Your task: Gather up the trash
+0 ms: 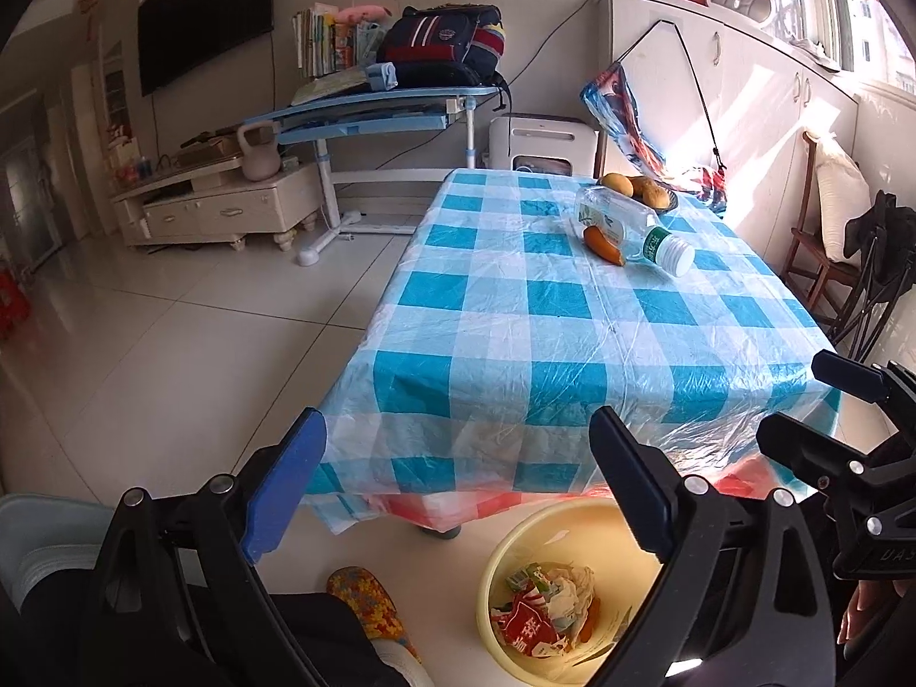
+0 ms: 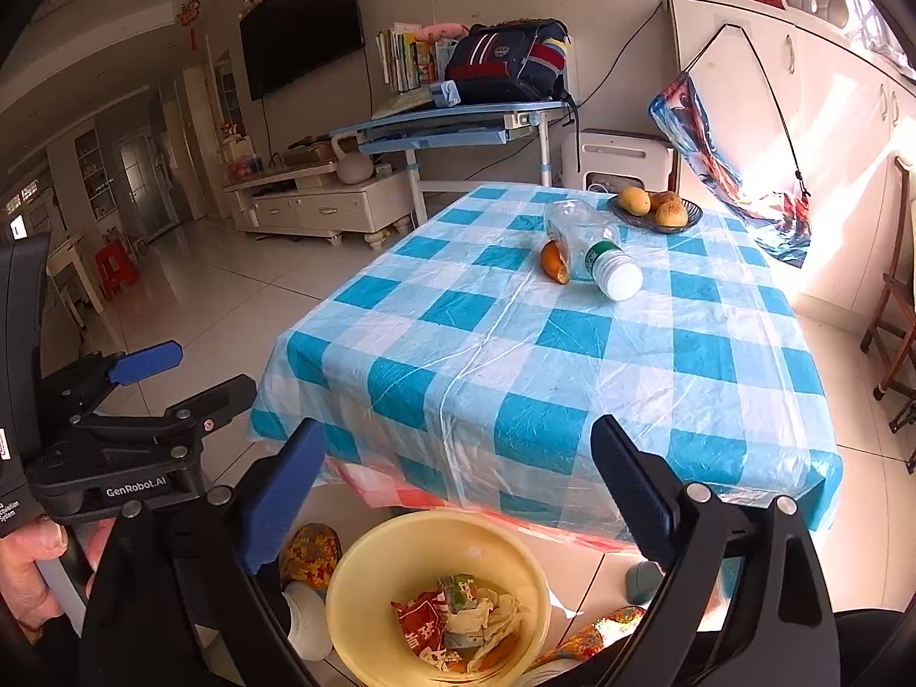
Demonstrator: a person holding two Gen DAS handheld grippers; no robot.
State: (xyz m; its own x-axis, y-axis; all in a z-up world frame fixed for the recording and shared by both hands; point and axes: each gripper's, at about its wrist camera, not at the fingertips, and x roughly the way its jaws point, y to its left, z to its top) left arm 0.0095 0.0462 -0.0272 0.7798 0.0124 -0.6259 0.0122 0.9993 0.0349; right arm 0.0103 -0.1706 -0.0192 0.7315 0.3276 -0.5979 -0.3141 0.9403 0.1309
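A yellow bin (image 1: 504, 561) (image 2: 355, 572) stands on the floor at the table's near edge and holds wrappers and crumpled paper (image 1: 538, 612) (image 2: 452, 618). An empty plastic bottle (image 1: 630, 226) (image 2: 589, 243) lies on its side far across the blue checked tablecloth (image 1: 544, 332) (image 2: 544, 355), with an orange peel (image 1: 601, 243) (image 2: 554, 262) beside it. My left gripper (image 1: 458, 481) is open and empty above the near table edge, also seen in the right wrist view (image 2: 183, 372). My right gripper (image 2: 458, 486) is open and empty above the bin, also seen in the left wrist view (image 1: 813, 401).
A dark plate of fruit (image 1: 644, 190) (image 2: 658, 207) sits at the table's far end. A wooden chair (image 1: 824, 240) stands to the right, and a blue desk (image 1: 389, 109) and TV cabinet (image 1: 217, 206) stand beyond. My slippered feet (image 1: 366, 601) (image 2: 309, 555) are beside the bin.
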